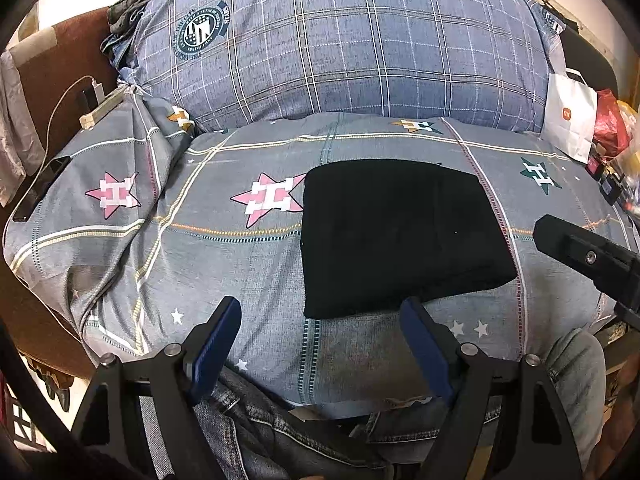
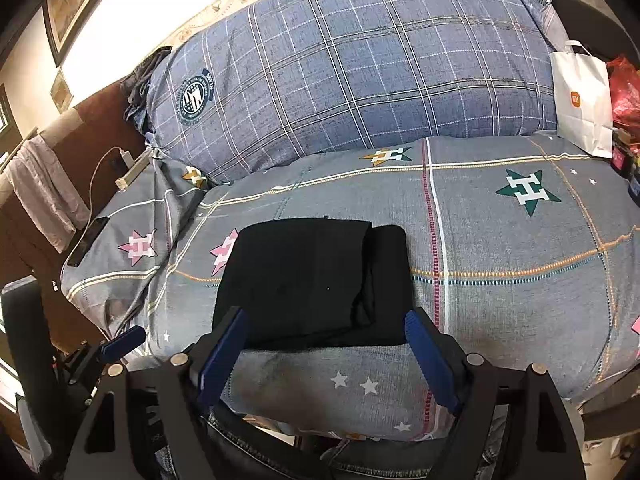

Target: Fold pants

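Near the bed's front edge lay folded black pants; left gripper and right gripper stood wide, holding nothing.

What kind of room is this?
Most likely a bedroom. The folded black pants lie on a bed sheet with stars, a big plaid pillow sits behind, and a phone charges at the edge.
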A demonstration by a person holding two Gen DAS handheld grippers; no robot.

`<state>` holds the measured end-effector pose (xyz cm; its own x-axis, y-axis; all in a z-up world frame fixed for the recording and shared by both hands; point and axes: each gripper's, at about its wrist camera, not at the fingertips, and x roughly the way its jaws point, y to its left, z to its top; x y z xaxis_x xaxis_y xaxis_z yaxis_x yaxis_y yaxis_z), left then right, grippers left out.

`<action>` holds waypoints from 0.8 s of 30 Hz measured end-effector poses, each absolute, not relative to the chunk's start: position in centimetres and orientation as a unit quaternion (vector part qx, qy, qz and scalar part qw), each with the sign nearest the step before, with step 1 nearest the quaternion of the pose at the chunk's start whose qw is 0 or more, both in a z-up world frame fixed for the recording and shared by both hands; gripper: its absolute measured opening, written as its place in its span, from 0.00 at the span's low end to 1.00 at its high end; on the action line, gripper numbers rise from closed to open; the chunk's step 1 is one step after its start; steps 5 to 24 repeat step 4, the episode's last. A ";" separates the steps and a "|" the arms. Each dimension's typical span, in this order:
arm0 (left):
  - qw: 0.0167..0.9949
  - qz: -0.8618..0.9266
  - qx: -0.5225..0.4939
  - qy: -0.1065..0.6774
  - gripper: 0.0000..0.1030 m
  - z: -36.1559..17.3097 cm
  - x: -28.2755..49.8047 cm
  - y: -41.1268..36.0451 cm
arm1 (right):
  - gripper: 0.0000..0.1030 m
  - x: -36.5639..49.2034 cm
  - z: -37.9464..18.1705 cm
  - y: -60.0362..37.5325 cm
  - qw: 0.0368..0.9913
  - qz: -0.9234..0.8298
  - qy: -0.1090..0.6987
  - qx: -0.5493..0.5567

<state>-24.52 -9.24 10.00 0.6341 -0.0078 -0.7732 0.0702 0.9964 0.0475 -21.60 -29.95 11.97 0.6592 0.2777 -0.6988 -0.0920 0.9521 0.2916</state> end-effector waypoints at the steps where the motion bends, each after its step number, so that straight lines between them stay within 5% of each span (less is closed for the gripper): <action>1: 0.904 -0.025 0.037 0.425 0.80 9.9 -24.4 -9.2 | 0.81 -21.5 11.9 -29.9 0.904 0.102 0.400 0.115; 24: 0.900 -0.030 0.040 0.433 0.80 9.4 -23.6 -9.2 | 0.81 -21.0 11.4 -30.2 0.901 0.102 0.406 0.118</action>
